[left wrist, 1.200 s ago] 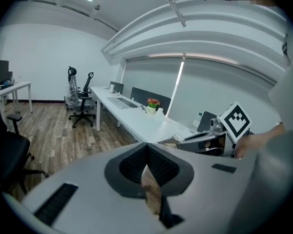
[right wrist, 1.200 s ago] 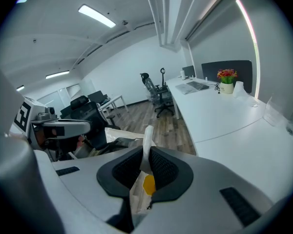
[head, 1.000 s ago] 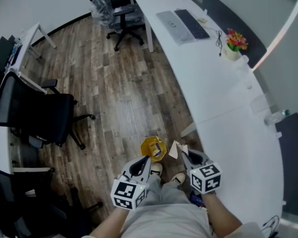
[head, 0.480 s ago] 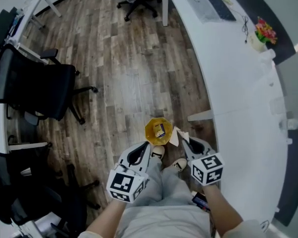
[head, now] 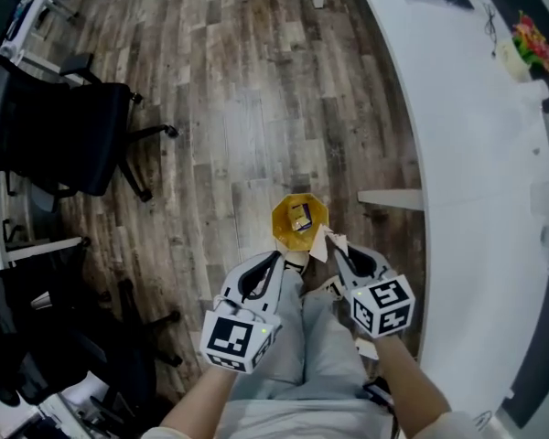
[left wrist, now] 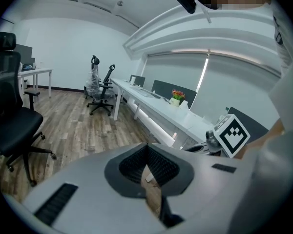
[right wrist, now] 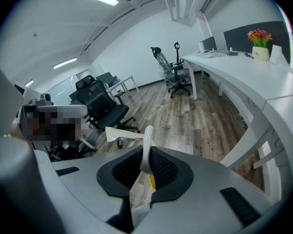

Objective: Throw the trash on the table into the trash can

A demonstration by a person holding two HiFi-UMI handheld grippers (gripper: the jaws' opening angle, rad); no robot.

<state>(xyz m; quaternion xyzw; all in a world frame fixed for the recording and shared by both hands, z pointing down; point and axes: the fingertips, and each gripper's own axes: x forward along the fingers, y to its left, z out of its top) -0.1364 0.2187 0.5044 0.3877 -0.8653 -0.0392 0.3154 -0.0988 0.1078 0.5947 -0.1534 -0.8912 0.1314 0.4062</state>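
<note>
A paper scrap [right wrist: 146, 150] is pinched by the fingers of the right gripper [head: 334, 250], just near-right of the trash can [head: 299, 219] on the floor. The left gripper [head: 274, 262] is closed, empty. The scrap should be centred over the opening before release.

The floor [head: 238, 108] is wood-grain plank, grey-brown and matt, with streaks and knots showing. The curved desk [head: 476, 199] has a smooth white top with a faint sheen. The trash can [head: 299, 219] is yellow and looks like glossy plastic, though it is too small to be sure. The scrap [right wrist: 147, 135] pinched in the right gripper [right wrist: 146, 155] is thin white paper, creased. That gripper and the left gripper [left wrist: 147, 152] have smooth matt grey plastic shells with black ribbed pads. The office chair [head: 55, 140] is black, its back seemingly mesh cloth. The trousers [head: 325, 369] are light grey cloth.
</note>
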